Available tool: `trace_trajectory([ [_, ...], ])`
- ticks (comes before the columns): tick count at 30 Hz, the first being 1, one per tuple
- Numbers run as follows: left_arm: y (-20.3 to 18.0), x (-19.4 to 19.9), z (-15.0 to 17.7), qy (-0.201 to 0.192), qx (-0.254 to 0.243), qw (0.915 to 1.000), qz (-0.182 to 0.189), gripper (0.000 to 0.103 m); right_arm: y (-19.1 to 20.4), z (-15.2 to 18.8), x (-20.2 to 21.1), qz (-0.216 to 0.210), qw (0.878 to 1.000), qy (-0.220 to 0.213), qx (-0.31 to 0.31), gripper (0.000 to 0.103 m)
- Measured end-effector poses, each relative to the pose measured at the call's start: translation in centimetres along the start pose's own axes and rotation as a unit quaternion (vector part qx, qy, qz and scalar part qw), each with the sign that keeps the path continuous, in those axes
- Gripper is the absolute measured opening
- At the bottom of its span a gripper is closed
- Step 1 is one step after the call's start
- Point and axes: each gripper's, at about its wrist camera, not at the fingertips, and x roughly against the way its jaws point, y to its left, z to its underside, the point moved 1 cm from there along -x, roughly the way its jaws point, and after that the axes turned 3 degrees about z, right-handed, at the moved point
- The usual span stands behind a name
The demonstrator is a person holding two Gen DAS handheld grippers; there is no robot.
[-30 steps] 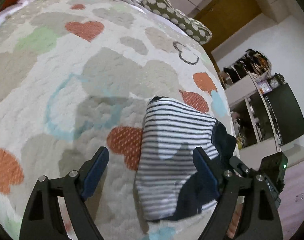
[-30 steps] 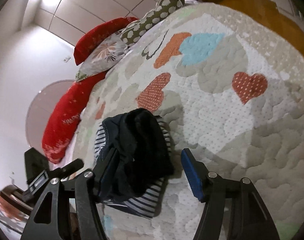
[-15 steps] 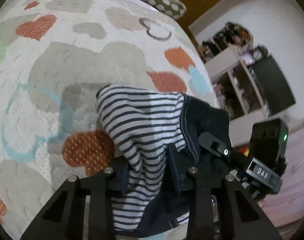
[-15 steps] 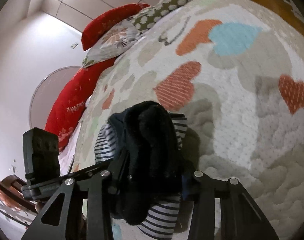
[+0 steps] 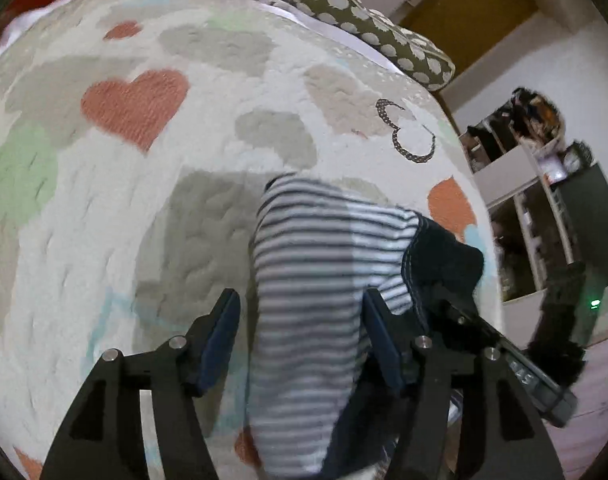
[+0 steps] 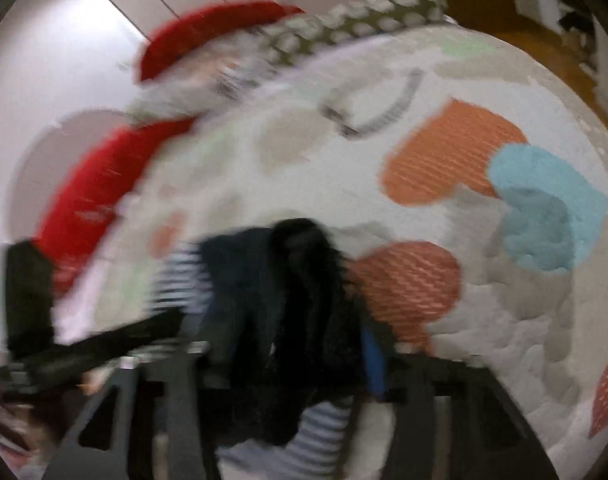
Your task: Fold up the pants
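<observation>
Heart-print bed (image 5: 151, 184) carries the pants (image 5: 316, 280), folded small near its edge. Left claw (image 5: 299, 332) spread wide astride them; right claw (image 6: 279, 344) clenched on the dark end. Yank now, fold unravels.

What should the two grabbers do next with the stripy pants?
Probably close the left gripper on the striped pants: its jaws stand open around the cloth, while the right gripper, though blurred, seems to pinch the dark part already.
</observation>
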Motion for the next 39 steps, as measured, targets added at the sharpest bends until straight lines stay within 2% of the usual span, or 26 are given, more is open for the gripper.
trace_trajectory([
  [2, -0.1, 1.5, 0.9, -0.007, -0.007, 0.9999, -0.006, 0.063, -0.1, 0.2, 0.6, -0.003, 1.000, -0.004, 0.009, 0.066],
  [4, -0.7, 3.3, 2.1, -0.027, -0.024, 0.9989, -0.029, 0.063, -0.1, 0.3, 2.5, 0.002, 1.000, -0.021, 0.012, 0.066],
  [7, -2.1, 5.5, 4.4, -0.072, -0.061, 0.9934, -0.065, 0.063, 0.5, 0.6, 6.8, -0.001, 0.996, -0.085, 0.015, 0.064],
  [9, -2.8, 5.5, 5.8, -0.081, -0.078, 0.9912, -0.070, 0.063, 1.3, 1.1, 8.8, -0.012, 0.994, -0.111, 0.022, 0.030],
  [10, -3.0, 4.9, 6.4, -0.076, -0.083, 0.9914, -0.067, 0.063, 1.8, 1.4, 9.2, -0.024, 0.993, -0.109, 0.027, 0.026],
  [12, -3.1, 2.7, 7.5, -0.040, -0.087, 0.9929, -0.070, 0.063, 2.2, 2.3, 8.5, -0.047, 0.994, -0.089, 0.030, 0.026],
  [13, -2.9, 1.4, 8.0, -0.019, -0.080, 0.9938, -0.074, 0.063, 2.2, 2.9, 7.6, -0.047, 0.996, -0.071, 0.031, 0.025],
  [14, -2.8, 0.9, 8.2, -0.014, -0.078, 0.9939, -0.076, 0.063, 1.9, 3.5, 6.4, -0.030, 0.998, -0.056, 0.030, 0.025],
  [17, -3.7, 1.0, 8.7, -0.029, -0.107, 0.9893, -0.095, 0.065, 0.4, 4.7, 4.1, 0.006, 1.000, -0.029, 0.004, 0.027],
  [18, -3.8, 1.3, 8.7, -0.027, -0.106, 0.9897, -0.092, 0.065, -0.3, 5.0, 4.1, 0.005, 0.999, -0.030, -0.008, 0.040],
  [19, -3.8, 1.7, 8.7, -0.028, -0.102, 0.9904, -0.088, 0.065, -0.9, 5.1, 4.2, -0.001, 0.999, -0.027, -0.027, 0.048],
  [22, -3.7, 3.8, 9.3, -0.048, -0.097, 0.9900, -0.091, 0.066, -2.2, 5.5, 6.0, -0.042, 0.996, -0.042, -0.072, 0.049],
  [27, -3.8, 7.4, 12.0, -0.104, -0.092, 0.9828, -0.122, 0.074, -1.9, 7.8, 9.2, -0.027, 0.995, -0.067, -0.067, 0.050],
  [29, -4.0, 8.6, 13.0, -0.135, -0.099, 0.9750, -0.146, 0.075, -1.5, 9.5, 10.1, -0.015, 0.996, -0.068, -0.060, 0.052],
  [31, -4.5, 10.1, 14.0, -0.171, -0.111, 0.9639, -0.172, 0.082, -0.9, 10.8, 10.5, 0.001, 0.996, -0.069, -0.050, 0.052],
  [34, -5.3, 12.6, 15.2, -0.231, -0.124, 0.9431, -0.204, 0.087, 0.0, 12.5, 10.9, 0.018, 0.997, -0.067, -0.037, 0.052],
  [35, -5.8, 13.9, 15.8, -0.261, -0.131, 0.9320, -0.214, 0.090, 0.4, 13.0, 11.2, 0.023, 0.997, -0.066, -0.033, 0.052],
  [37, -6.7, 15.6, 16.6, -0.303, -0.138, 0.9154, -0.226, 0.103, 0.9, 14.0, 11.8, 0.028, 0.997, -0.066, -0.029, 0.054],
  [39, -7.5, 17.9, 17.8, -0.358, -0.143, 0.8925, -0.235, 0.103, 1.5, 14.8, 12.6, 0.032, 0.997, -0.071, -0.022, 0.057],
])
